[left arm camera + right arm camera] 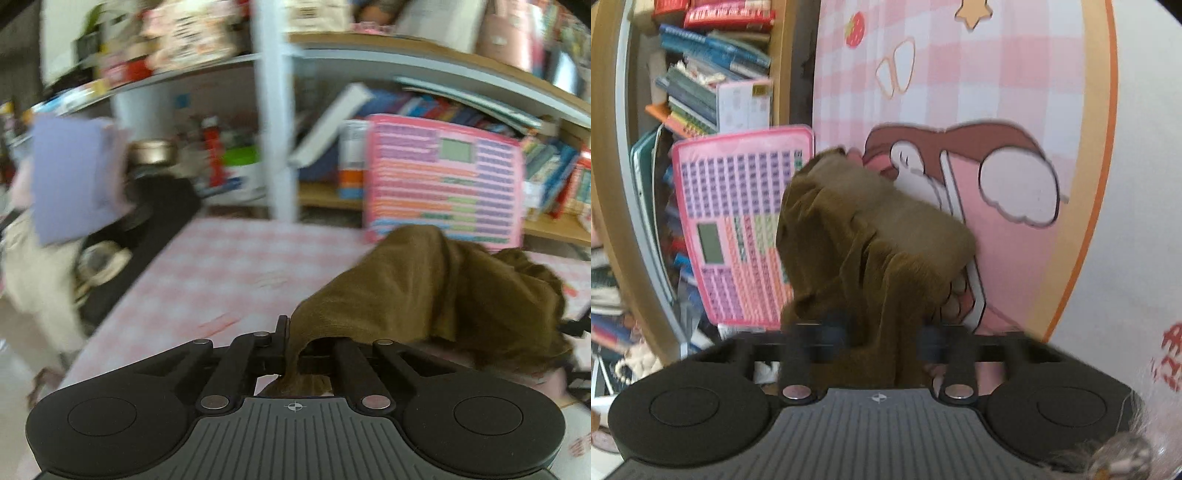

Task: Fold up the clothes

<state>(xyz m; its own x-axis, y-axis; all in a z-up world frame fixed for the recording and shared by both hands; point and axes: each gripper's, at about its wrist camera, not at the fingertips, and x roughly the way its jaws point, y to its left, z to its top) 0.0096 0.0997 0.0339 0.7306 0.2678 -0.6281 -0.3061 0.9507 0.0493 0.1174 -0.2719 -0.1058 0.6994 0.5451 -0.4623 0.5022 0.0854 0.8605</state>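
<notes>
Fabric clamping is visible at the left gripper: its black jaws stand together with an edge of the olive-brown knit garment pinched between them. A short tail of that cloth hangs below the jaws, toward the camera body. From the clamp the garment rises to the right as a bunched, draped mound, lifted above the table covered in pink-and-white checked cloth.

In the right wrist view the right gripper is blurred. The garment fills the gap between its fingers and hides their tips, with the jaws drawn almost together on the cloth. The garment stands up from this gripper in a crumpled column with vertical folds. Behind it the table cover shows a printed cartoon figure, a strawberry and a star.

Beyond the garment, at the far edge of the table, a pink plastic learning tablet with rows of purple and orange keys and a small grey screen leans against a bookshelf with white rails, packed with books and boxes. Left of the table, a pale lilac panel and a dark object below it appear, both too blurred to identify.
</notes>
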